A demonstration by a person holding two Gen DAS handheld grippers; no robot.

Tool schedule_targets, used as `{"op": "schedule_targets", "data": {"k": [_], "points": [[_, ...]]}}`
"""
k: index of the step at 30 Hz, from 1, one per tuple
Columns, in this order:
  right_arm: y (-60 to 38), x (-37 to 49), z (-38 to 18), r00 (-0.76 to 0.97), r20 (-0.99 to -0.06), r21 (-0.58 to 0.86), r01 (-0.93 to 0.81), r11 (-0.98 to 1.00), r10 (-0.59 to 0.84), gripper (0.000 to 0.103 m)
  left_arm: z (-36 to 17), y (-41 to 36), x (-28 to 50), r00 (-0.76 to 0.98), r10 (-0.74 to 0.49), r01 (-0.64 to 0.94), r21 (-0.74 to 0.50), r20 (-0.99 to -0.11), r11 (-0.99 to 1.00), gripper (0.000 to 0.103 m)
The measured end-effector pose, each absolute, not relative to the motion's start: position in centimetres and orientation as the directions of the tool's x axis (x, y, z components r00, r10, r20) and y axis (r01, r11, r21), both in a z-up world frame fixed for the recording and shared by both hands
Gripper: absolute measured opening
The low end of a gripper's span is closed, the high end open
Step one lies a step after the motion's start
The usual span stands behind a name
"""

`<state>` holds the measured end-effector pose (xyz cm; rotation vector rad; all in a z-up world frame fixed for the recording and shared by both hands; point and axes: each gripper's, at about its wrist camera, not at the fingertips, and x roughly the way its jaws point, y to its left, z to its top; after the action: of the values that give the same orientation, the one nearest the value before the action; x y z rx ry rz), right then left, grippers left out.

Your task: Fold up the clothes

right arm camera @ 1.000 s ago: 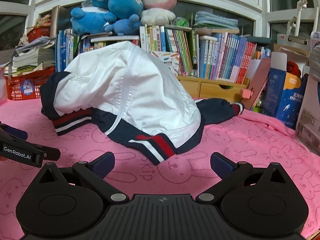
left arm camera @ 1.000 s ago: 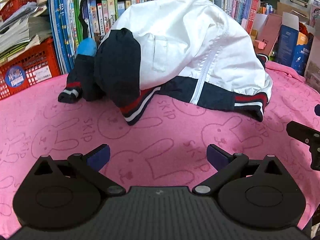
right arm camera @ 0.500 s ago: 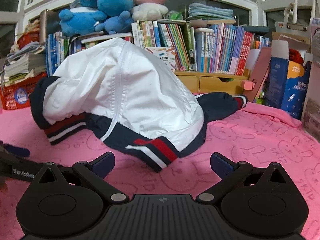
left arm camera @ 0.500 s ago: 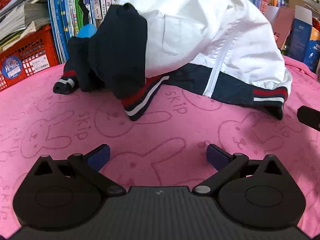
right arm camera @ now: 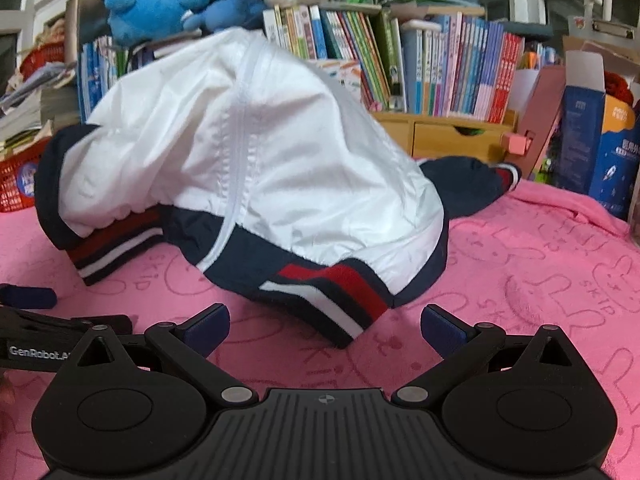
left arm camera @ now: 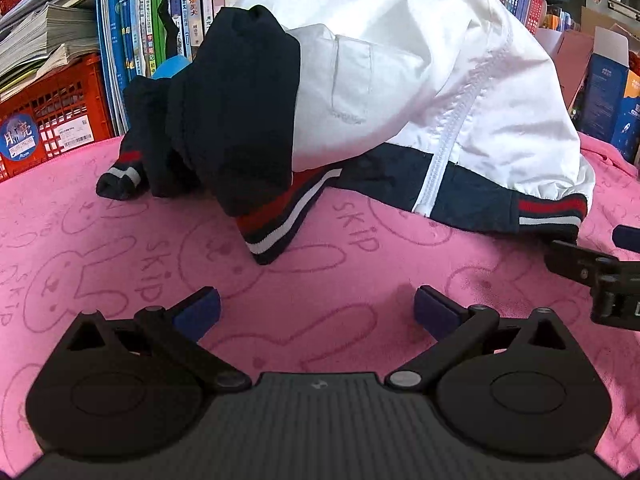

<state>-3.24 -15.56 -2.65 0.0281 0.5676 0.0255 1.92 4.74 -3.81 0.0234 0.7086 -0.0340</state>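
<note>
A white and navy jacket (left arm camera: 400, 80) (right arm camera: 260, 152) lies heaped on the pink rabbit-print blanket (left arm camera: 120, 248) (right arm camera: 540, 272). Its hem is navy with red and white stripes. My left gripper (left arm camera: 316, 310) is open just short of the striped hem corner (left arm camera: 276, 224), with only blanket between its fingers. My right gripper (right arm camera: 324, 326) is open too, and the other striped hem corner (right arm camera: 340, 300) lies close in front of it. A navy sleeve (left arm camera: 132, 152) with a striped cuff trails out at the left; another navy sleeve (right arm camera: 468, 184) lies behind the heap at the right.
Rows of upright books (right arm camera: 440, 68) line the back, with plush toys (right arm camera: 180, 4) on top. A red crate (left arm camera: 52, 112) with paper stacks stands at the left. A blue carton (right arm camera: 600, 148) stands at the right. Each gripper shows at the edge of the other's view.
Both grippers have moved forward toward the jacket, which now looms larger in both views. The jaws have stayed open and the jacket has not moved.
</note>
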Motion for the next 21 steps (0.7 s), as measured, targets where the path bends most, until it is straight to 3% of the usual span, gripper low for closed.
{"op": "schedule_targets", "data": {"k": [11,13,17,19,20,21], "points": [[-18.7,-0.5,-3.8,0.802,-0.593,0.187,0.06,0.981,0.064,0.103,-3.2,7.5,6.4,0.777,-0.015,-0.033,-0.065,-0.629,0.997,0.103],[-18.2,0.3,-3.8,0.803,-0.592,0.173,0.046,0.984,0.067,0.097,-3.0,8.2,7.6,0.795,-0.045,-0.041,-0.128,-0.605,0.991,0.103],[-17.8,1.4,-3.6,0.807,-0.59,0.155,0.066,0.986,0.039,0.062,-2.4,9.8,10.5,0.804,-0.106,-0.054,-0.25,-0.585,0.967,0.103],[-18.2,1.1,-3.0,0.806,-0.59,0.162,0.079,0.984,0.032,0.045,-2.0,10.5,11.4,0.786,-0.145,-0.032,-0.273,-0.601,0.962,0.08],[-18.6,0.7,-2.6,0.808,-0.588,0.176,0.081,0.981,0.039,0.034,-1.6,11.0,11.3,0.775,-0.195,0.0,-0.309,-0.601,0.951,0.054],[-19.1,0.4,-2.3,0.809,-0.585,0.19,0.082,0.978,0.046,0.028,-1.1,11.5,11.2,0.762,-0.251,0.036,-0.348,-0.597,0.937,0.041]]}}
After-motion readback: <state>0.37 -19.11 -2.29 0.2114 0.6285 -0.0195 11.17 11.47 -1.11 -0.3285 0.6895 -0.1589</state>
